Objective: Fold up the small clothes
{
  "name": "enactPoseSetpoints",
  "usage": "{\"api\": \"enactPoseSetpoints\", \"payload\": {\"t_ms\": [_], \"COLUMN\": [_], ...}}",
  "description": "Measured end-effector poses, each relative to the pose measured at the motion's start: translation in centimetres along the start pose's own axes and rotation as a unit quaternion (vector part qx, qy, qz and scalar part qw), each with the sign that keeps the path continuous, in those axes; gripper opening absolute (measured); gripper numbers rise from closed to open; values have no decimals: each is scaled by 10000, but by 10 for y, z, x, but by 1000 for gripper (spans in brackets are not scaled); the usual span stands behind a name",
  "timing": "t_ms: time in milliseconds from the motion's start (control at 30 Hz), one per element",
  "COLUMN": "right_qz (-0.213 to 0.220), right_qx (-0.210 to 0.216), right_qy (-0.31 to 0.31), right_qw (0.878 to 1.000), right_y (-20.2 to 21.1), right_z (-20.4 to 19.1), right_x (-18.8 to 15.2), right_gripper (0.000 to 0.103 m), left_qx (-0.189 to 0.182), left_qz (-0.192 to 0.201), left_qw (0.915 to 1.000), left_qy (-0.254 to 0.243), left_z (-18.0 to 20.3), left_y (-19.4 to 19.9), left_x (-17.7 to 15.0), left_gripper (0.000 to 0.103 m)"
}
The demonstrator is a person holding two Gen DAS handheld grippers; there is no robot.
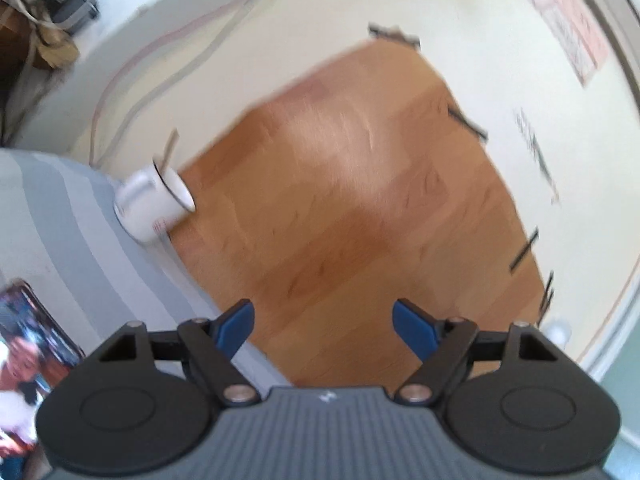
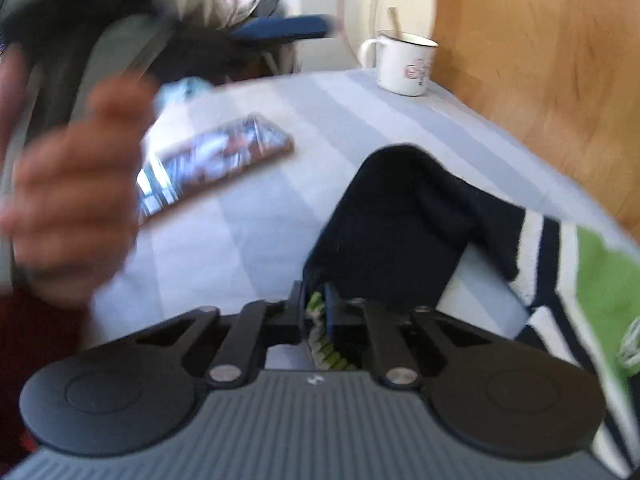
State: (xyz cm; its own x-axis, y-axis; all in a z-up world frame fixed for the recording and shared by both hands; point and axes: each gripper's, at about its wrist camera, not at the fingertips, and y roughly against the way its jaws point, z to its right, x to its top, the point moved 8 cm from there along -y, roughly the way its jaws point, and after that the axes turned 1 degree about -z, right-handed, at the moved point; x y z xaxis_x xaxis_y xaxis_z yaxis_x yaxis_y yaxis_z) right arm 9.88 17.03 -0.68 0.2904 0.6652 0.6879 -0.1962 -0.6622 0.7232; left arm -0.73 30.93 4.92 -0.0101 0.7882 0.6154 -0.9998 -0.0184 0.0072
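Note:
My right gripper (image 2: pixel 316 300) is shut on a small garment (image 2: pixel 400 220), dark navy with white stripes and a green part (image 2: pixel 604 280), and holds its edge over the striped grey-blue cloth (image 2: pixel 248 216) on the table. The garment drapes forward and to the right from the jaws. My left gripper (image 1: pixel 323 326) is open and empty, held in the air over the wooden floor (image 1: pixel 340 200) past the table's edge. In the right wrist view the left gripper appears blurred at the upper left (image 2: pixel 280 28) with the person's hand (image 2: pixel 76 192).
A white enamel mug (image 2: pixel 404 64) with a stick in it stands at the table's far corner; it also shows in the left wrist view (image 1: pixel 154 200). A phone (image 2: pixel 216 164) lies on the cloth. Pale rug (image 1: pixel 500 60) surrounds the wood floor.

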Motion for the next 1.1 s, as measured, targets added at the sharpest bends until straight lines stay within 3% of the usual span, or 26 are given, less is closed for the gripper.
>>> {"api": "enactPoseSetpoints", "payload": {"t_ms": [67, 167, 267, 400, 467, 533, 633, 667, 700, 733, 767, 833, 900, 967, 1100], "right_qz": [249, 992, 2044, 3223, 3603, 3785, 3645, 3385, 3116, 2930, 2880, 2938, 2897, 2777, 2334], "right_qx": [422, 989, 1100, 667, 412, -97, -1498, -2157, -2652, -2991, -3009, -2727, -2655, -2585, -2619], "right_qy": [-573, -1330, -1965, -2801, -3355, -3737, -4084, -4147, -4243, -4445, -4615, -4759, -4565, -4149, -2680], "right_qw": [9972, 9812, 9526, 9018, 8695, 8468, 8234, 8167, 8078, 7919, 7833, 7829, 7982, 8270, 8973], "right_y": [5, 30, 93, 192, 234, 262, 284, 287, 290, 293, 293, 292, 285, 286, 259], "right_z": [1, 8, 44, 120, 163, 195, 236, 247, 257, 264, 266, 261, 252, 245, 206], "right_x": [19, 65, 107, 106, 73, 27, -64, -96, -127, -159, -180, -205, -211, -205, -176], "right_gripper": [10, 10, 10, 10, 10, 11, 17, 24, 50, 55, 55, 55, 55, 55, 55], "left_qx": [145, 388, 489, 496, 477, 508, 568, 591, 608, 644, 676, 680, 632, 681, 1250], "left_qz": [322, 562, 440, 55, -112, -246, -522, -662, -818, -981, -1156, -1473, -1775, -2115, -2823], "left_qw": [9994, 9975, 9975, 9988, 9986, 9978, 9954, 9938, 9917, 9890, 9855, 9778, 9697, 9602, 9337], "left_qy": [58, 197, 257, -31, -195, -345, -572, -675, -781, -901, -1043, -1323, -1555, -1694, -1812], "left_z": [-6, -19, -24, -16, -12, -9, -5, -2, 0, 4, 8, 21, 36, 48, 49], "left_y": [9, 16, 8, -8, -13, -18, -30, -36, -42, -49, -56, -69, -83, -100, -142], "left_x": [10, 18, 16, 3, -4, -11, -24, -30, -37, -46, -56, -75, -95, -114, -149], "left_gripper": [78, 79, 79, 79, 79, 80, 81, 82, 82, 82, 82, 82, 82, 81, 74]}}
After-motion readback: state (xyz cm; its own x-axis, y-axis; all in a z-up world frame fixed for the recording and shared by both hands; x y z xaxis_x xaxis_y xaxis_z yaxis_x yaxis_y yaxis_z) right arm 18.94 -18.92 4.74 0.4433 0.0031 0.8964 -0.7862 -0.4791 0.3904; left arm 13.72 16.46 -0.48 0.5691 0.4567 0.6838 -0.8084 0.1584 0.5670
